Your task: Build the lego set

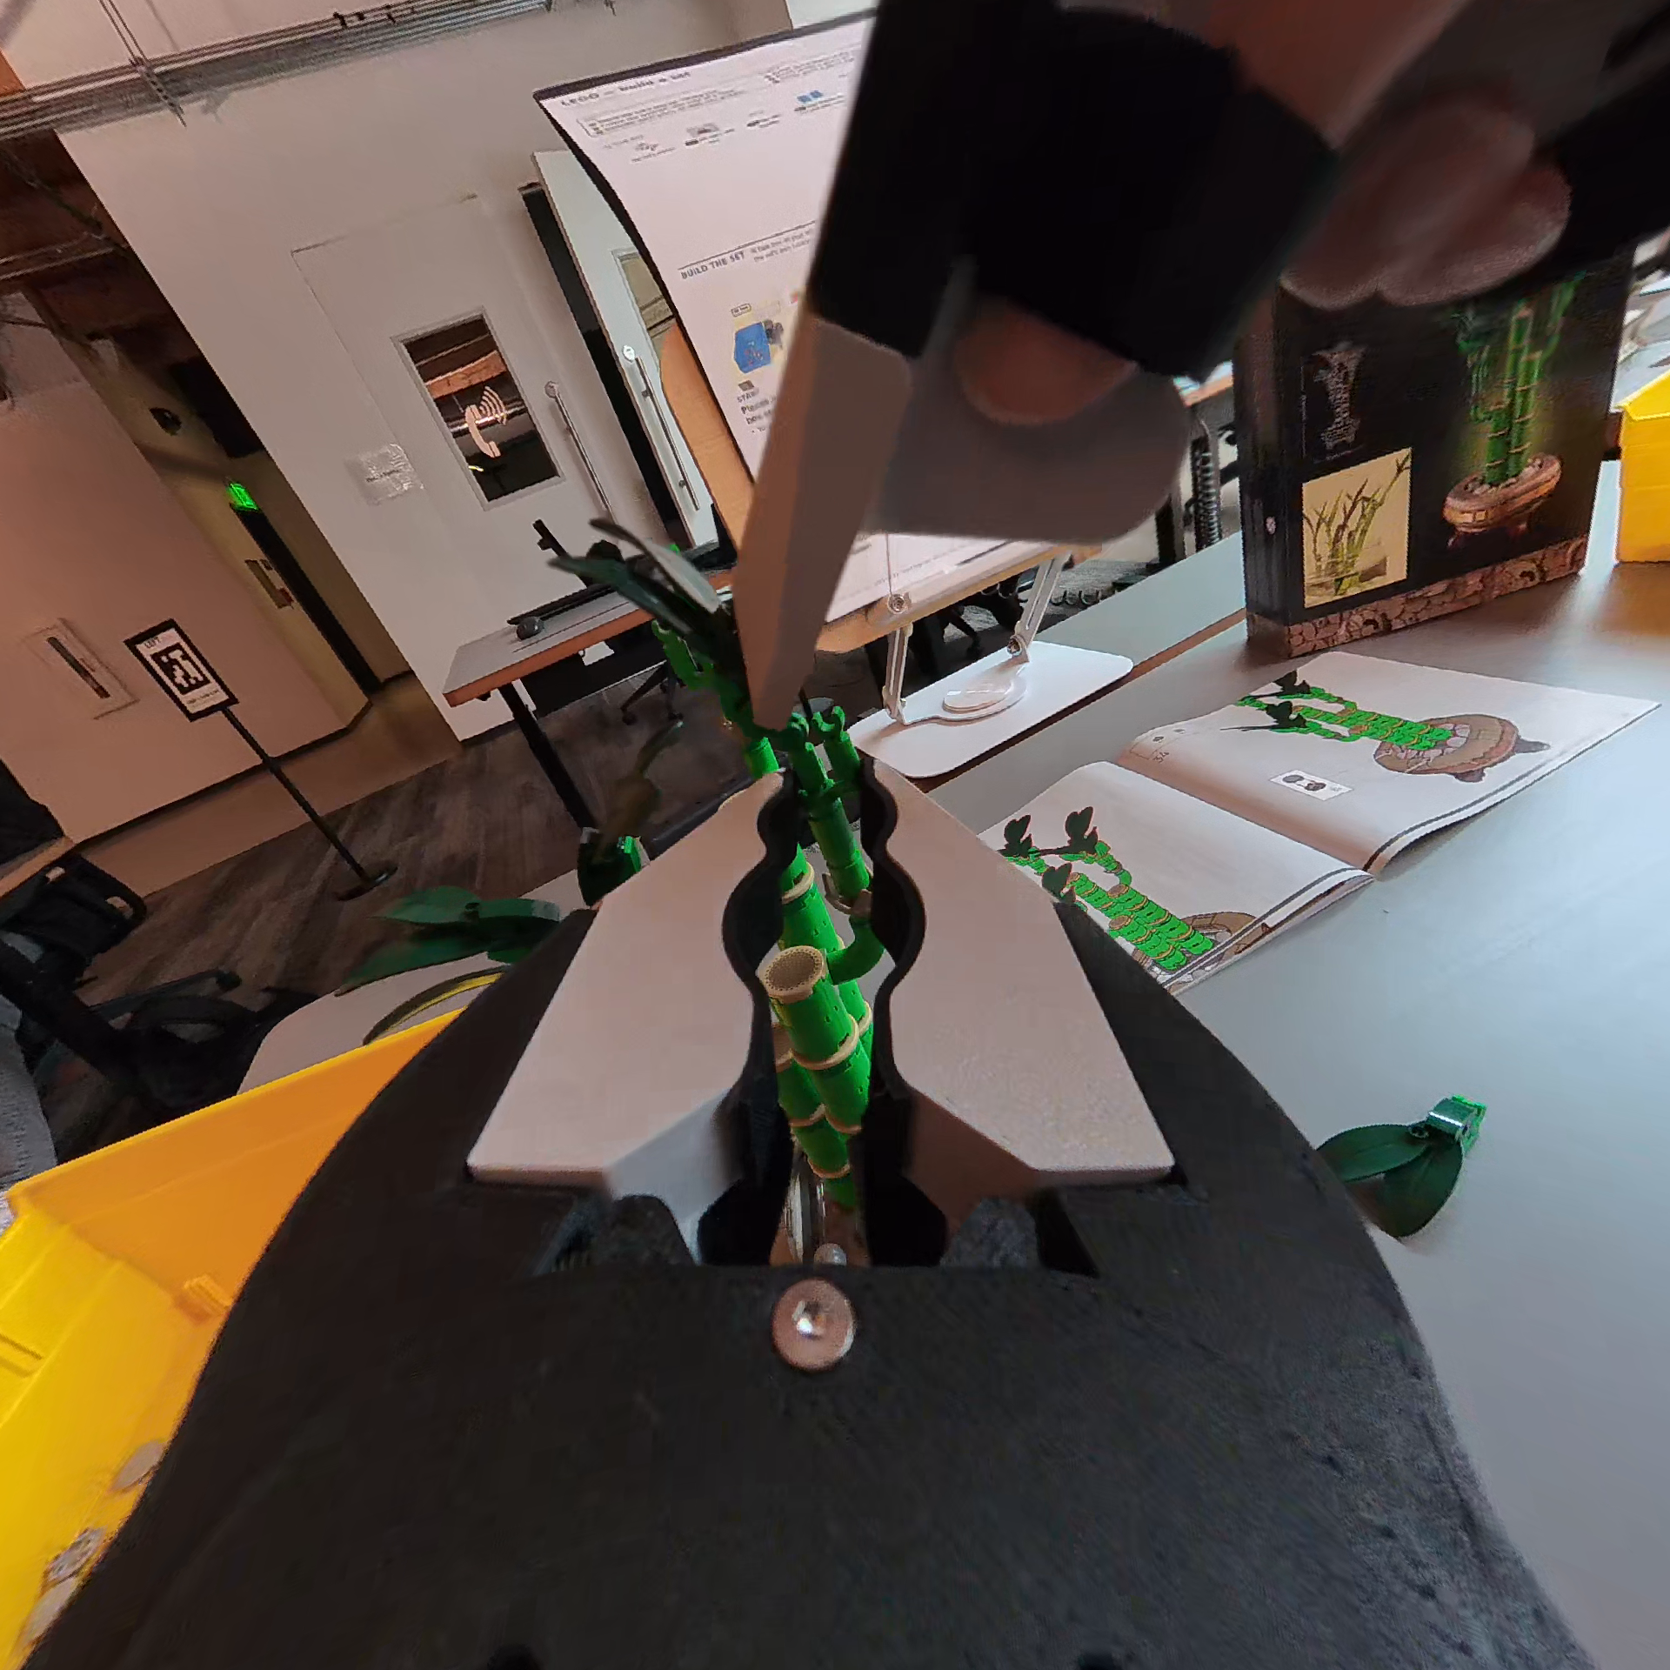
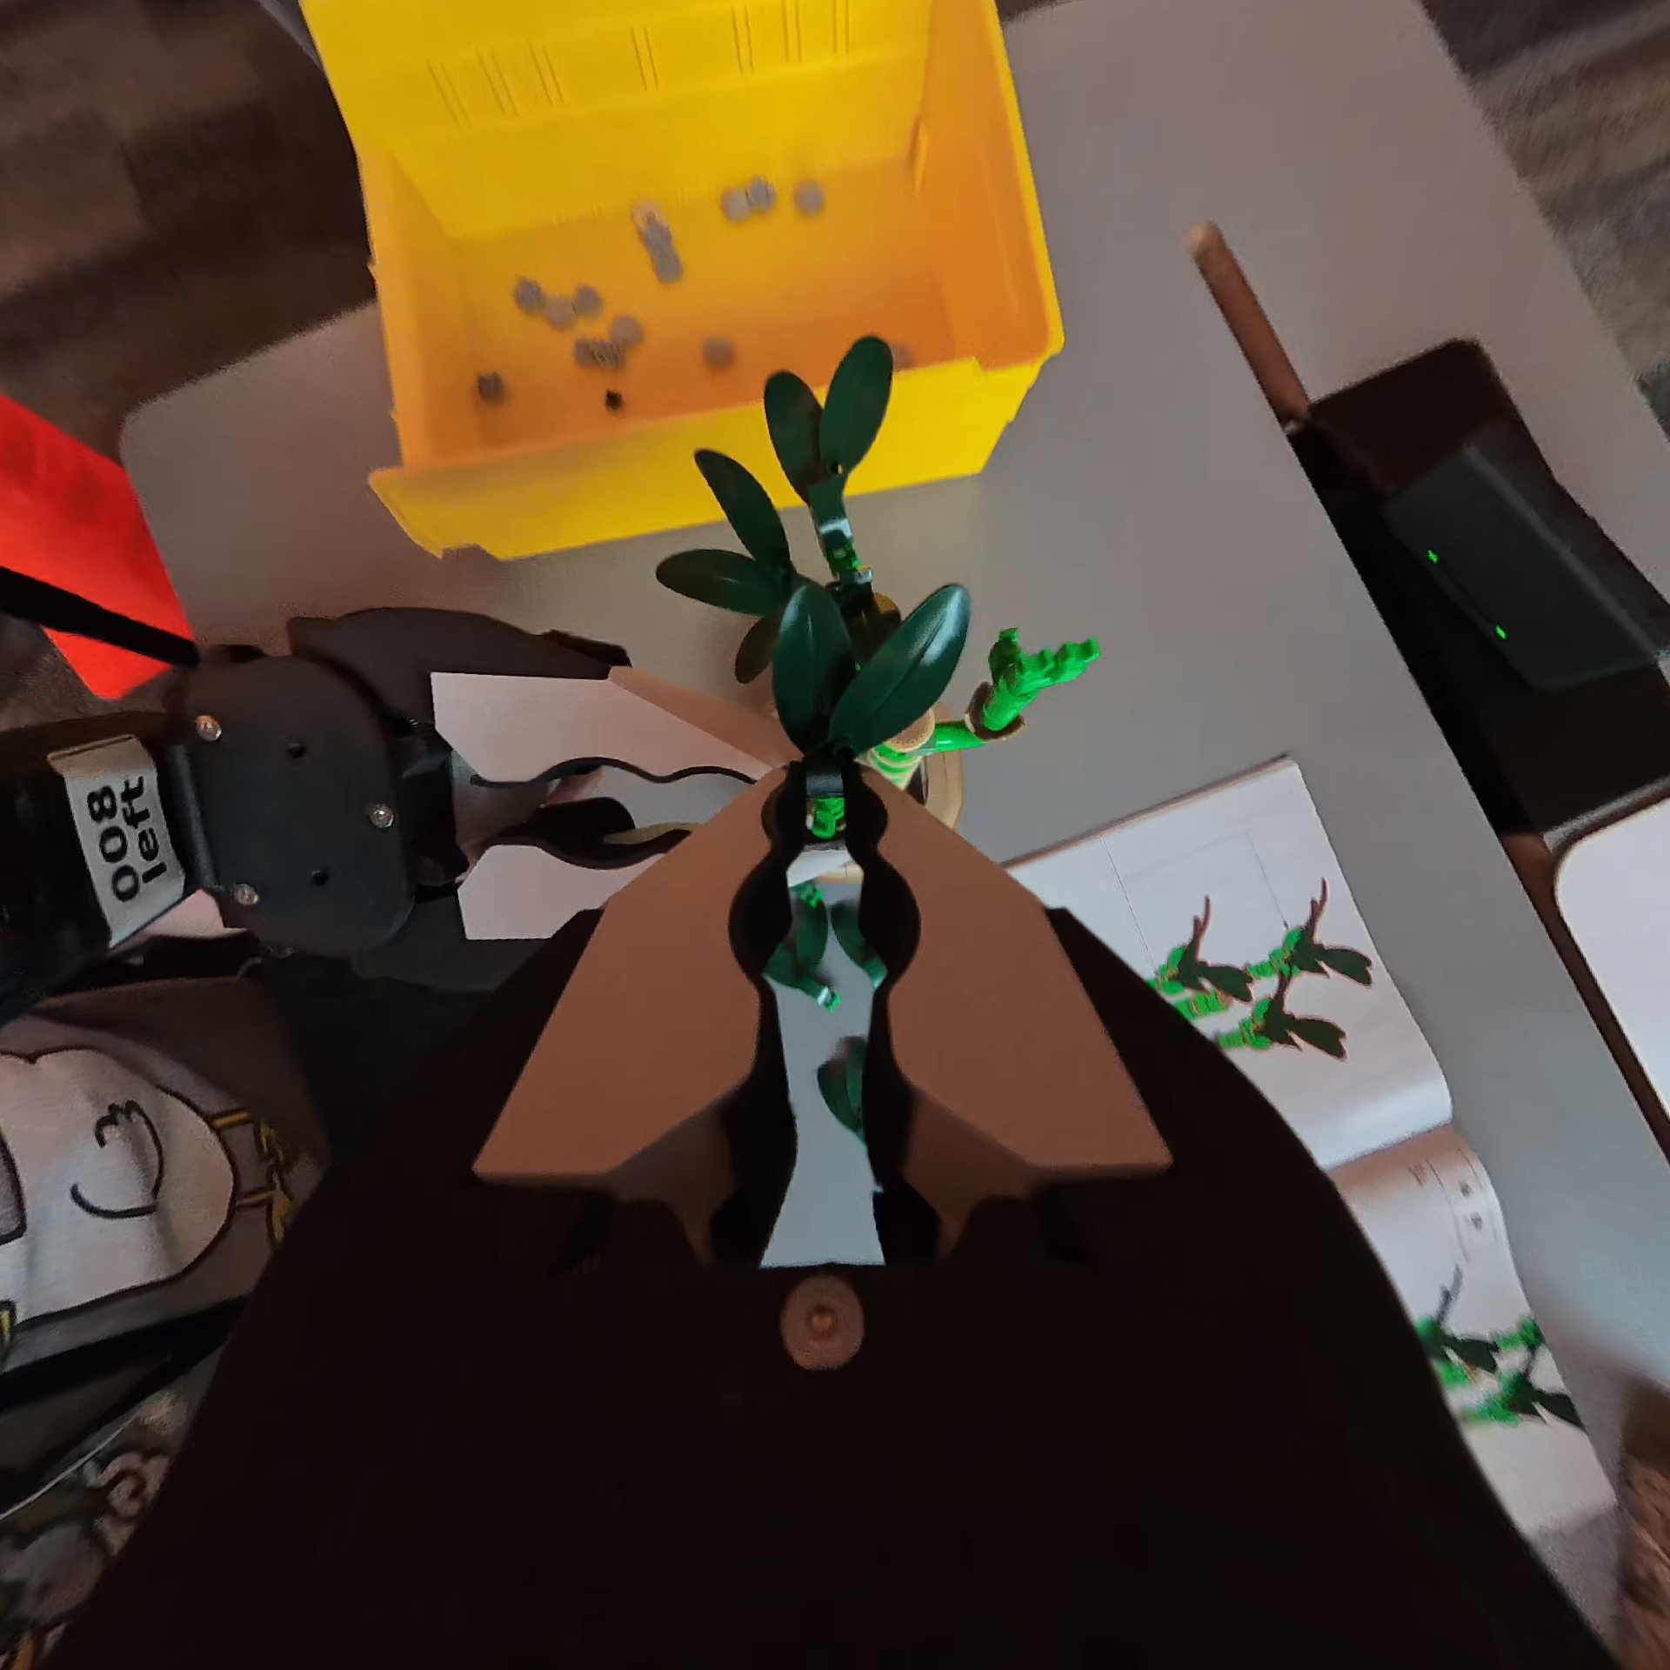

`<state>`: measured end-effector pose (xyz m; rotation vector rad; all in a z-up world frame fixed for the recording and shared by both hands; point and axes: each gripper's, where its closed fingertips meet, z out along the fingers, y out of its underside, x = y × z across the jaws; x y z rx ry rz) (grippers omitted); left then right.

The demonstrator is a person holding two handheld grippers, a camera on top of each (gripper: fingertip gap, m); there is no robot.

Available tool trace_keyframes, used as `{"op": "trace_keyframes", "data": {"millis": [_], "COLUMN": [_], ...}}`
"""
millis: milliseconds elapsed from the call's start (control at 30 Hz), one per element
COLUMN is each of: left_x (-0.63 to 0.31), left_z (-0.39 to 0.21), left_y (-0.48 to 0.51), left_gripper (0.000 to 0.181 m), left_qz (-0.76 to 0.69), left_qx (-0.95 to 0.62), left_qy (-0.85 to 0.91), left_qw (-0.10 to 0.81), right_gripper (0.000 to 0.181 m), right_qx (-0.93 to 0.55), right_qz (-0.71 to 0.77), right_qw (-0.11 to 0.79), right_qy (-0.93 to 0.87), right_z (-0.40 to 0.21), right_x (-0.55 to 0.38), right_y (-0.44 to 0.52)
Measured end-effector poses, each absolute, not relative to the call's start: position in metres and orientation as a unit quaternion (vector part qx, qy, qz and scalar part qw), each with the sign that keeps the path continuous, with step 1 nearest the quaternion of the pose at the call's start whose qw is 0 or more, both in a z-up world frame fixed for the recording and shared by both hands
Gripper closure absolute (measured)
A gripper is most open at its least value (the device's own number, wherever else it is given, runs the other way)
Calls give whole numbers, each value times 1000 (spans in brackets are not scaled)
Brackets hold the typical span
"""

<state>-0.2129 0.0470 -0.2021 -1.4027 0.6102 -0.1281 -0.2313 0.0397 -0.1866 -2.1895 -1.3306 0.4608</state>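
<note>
A green bamboo Lego model (image 1: pixel 813 1021) with tan rings stands on the grey table. My left gripper (image 1: pixel 818 786) is shut around its stalks; it also shows in the right wrist view (image 2: pixel 623 804), coming in from the left. My right gripper (image 2: pixel 822 786) is shut on a dark green leaf cluster (image 2: pixel 867 669) by its small green base, held at the model's top beside a bright green branch (image 2: pixel 1030 678). In the left wrist view the right gripper (image 1: pixel 768 709) reaches down from above, and its leaves (image 1: pixel 660 578) stick out behind it.
An open instruction booklet (image 1: pixel 1265 813) (image 2: pixel 1175 867) lies to the right. The set's box (image 1: pixel 1419 452) stands behind it. A yellow bin (image 2: pixel 506 506) with several small grey pieces sits beyond the model. Loose leaf pieces (image 1: pixel 1392 1166) (image 2: pixel 800 958) lie on the table. The tips of both grippers are at nearly the same place.
</note>
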Motion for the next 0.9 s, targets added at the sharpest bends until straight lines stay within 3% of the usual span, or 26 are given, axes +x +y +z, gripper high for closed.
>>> {"op": "trace_keyframes", "data": {"millis": [367,700,900], "left_x": [-214,-219,-231], "left_z": [-202,-208,-212], "left_y": [47,39,11], "left_gripper": [170,159,157], "left_qz": [-53,-51,-62], "left_qx": [-631,-630,-628], "left_qy": [273,266,265], "left_qw": [724,728,729], "right_gripper": [173,163,156], "right_qx": [-837,-794,-718], "right_qz": [115,191,218], "right_qw": [177,289,427], "right_qy": [-505,-499,-505], "right_z": [-187,-167,-157], "right_x": [-234,-235,-202], "right_y": [39,33,22]}}
